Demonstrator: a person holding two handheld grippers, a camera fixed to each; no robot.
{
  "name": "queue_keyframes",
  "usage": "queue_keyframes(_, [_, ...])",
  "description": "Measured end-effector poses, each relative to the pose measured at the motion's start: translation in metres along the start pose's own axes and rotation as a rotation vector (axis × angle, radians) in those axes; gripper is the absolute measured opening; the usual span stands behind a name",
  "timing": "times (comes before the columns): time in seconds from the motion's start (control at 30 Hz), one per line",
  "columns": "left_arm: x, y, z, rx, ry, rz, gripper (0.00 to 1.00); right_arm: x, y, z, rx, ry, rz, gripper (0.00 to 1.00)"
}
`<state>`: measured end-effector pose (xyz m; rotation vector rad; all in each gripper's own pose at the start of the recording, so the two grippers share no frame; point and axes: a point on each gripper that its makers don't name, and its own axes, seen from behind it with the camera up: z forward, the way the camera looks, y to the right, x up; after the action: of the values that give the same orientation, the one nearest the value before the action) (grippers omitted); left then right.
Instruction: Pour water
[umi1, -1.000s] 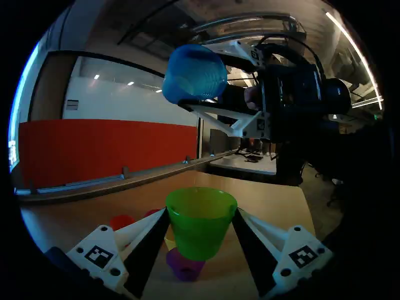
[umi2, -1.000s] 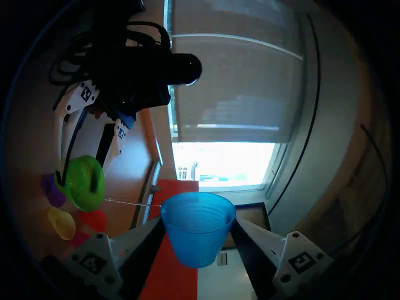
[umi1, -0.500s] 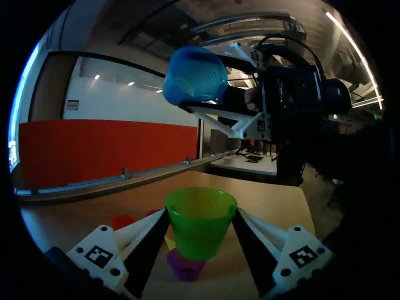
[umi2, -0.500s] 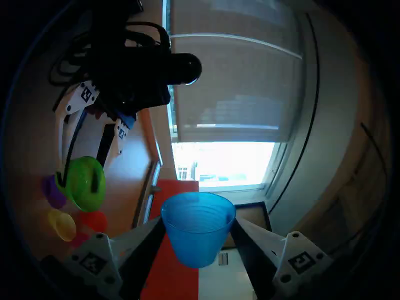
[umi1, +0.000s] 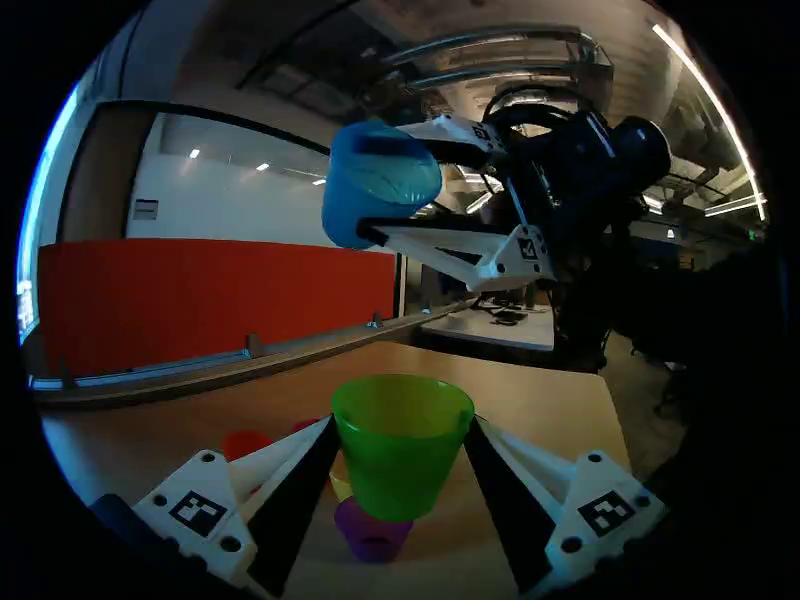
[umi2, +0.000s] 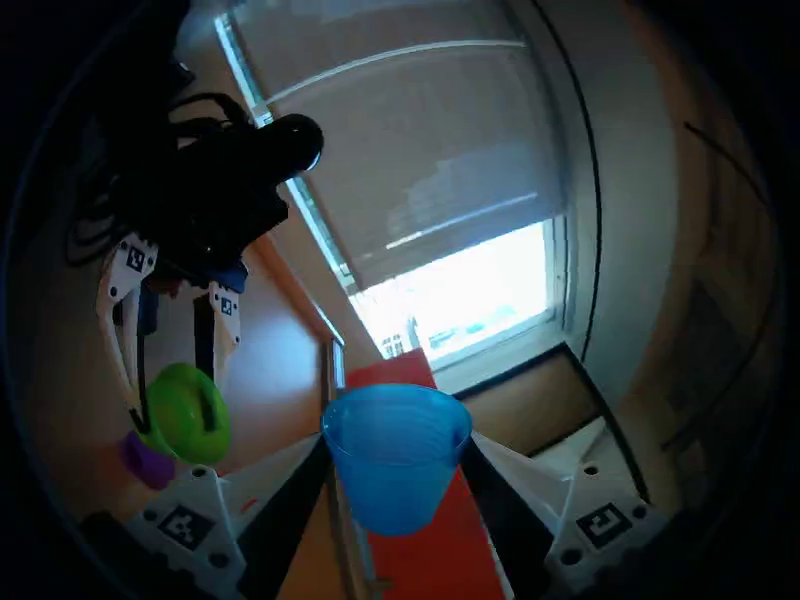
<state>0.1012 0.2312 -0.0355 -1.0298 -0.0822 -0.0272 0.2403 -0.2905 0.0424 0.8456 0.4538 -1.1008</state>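
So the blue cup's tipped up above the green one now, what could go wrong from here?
1. The blue cup hangs high above the green cup, and their alignment in depth is hard to judge; a pour could miss onto the table or the purple cup below.
2. The green cup is held only by its tapered sides between the left fingers; added weight might make it slip or tilt.

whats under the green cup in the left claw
A purple cup stands on the table below the green cup, with a sliver of yellow cup beside it. The green cup covers part of both.
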Motion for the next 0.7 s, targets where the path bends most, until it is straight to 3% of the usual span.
queue_keyframes(0.7, [0.002, -0.016, -0.004, 0.042, -0.007, 0.005, 0.86, -0.009, -0.034, -0.009, 0.11, -0.047, 0.811, 0.89])
